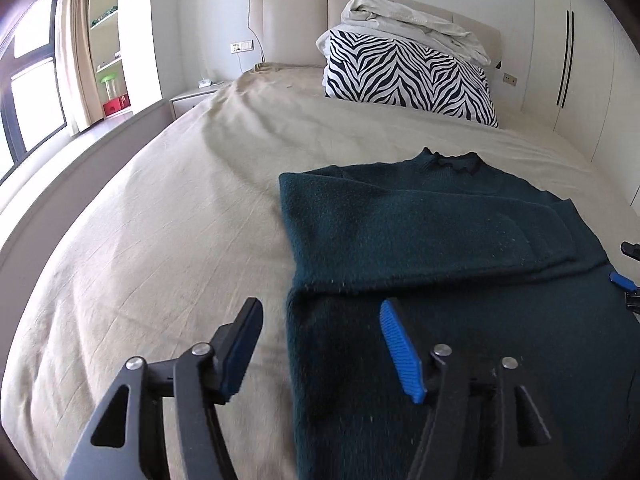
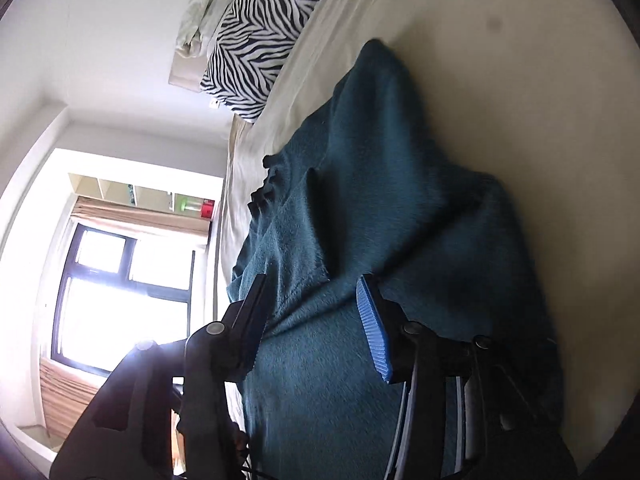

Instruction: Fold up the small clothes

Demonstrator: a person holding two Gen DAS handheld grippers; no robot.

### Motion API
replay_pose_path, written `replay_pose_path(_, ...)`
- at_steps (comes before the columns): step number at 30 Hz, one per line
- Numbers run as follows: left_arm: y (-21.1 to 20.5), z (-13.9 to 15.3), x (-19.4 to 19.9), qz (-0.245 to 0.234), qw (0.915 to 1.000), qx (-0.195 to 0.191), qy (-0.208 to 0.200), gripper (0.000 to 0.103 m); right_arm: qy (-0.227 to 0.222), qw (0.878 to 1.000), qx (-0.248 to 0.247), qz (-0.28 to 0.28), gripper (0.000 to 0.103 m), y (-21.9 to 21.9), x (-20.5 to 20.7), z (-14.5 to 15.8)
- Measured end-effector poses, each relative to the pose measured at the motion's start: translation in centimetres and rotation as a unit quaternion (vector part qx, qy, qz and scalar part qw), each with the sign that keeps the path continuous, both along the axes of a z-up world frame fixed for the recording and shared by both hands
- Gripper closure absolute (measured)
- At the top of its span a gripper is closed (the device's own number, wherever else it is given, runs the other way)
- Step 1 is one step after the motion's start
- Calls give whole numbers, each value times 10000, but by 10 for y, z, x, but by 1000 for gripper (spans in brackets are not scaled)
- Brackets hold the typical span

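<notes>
**A:** Left wrist view first. Which step is in hand?

**B:** The sweater [image 1: 440, 248] lies flat on the bed sheet [image 1: 160, 240], filling the centre and lower right of the frame. One sleeve is already laid across the body. The left gripper [image 1: 320, 340] sits at the bottom centre with its jaws spread and nothing pinched. The sweater's left edge runs between the two fingers, with no pad pressing on it. I judge this to be a release between folds.

**A:** And the right wrist view?

**B:** The frame is rolled sideways. The sweater [image 2: 380, 200] runs from the upper centre down to the bottom. The right gripper [image 2: 312, 320] is at the lower centre with its jaws apart; cloth lies between them, not clamped.

**A:** What does the next move call for?

**B:** Probably a fresh grip on both bottom corners, then a carry toward the collar [image 1: 456, 160]. Both grippers must rise together, or the layers will skew.

**A:** Any readable writing?

**B:** None. The zebra pillow [image 1: 408, 76] shows only its pattern, and no label is visible on the sweater.
</notes>
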State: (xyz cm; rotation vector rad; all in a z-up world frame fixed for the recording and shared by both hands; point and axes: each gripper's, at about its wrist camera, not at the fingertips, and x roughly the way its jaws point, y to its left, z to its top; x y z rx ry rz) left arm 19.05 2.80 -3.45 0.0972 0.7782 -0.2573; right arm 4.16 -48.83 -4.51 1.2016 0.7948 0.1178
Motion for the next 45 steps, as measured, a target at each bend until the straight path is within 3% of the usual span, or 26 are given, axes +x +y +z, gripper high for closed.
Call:
replay_pose_path(2,9,1,-28,-61,9999,27,91,28,76,9994,-220,-253,49,-8,-36,8)
replay_pose_path(10,52,-29,-117,159,9915,-581,1151,26,402,9973,-384,-476,51,-4,-145,4)
replay_pose_path(17,73,-30,-168,182,9846,-994,1427,26,593,9928,-826,-632,51,-1,-212,16)
replay_pose_path(25,85,-30,-183,3,9685,-1587,1916,27,756,9887,-1278,-199,51,26,-246,24)
replay_pose_path(34,82,-31,-196,-277,9602,-1475,2355,39,852,9898,-1129,-141,51,23,-272,33)
replay_pose_path(41,89,-35,-197,-160,9548,-1506,2556,66,1016,9897,-987,-183,51,17,-296,30)
replay_pose_path(45,88,-36,-200,-306,9522,-1506,2640,67,1078,9893,-966,-169,51,16,-301,31)
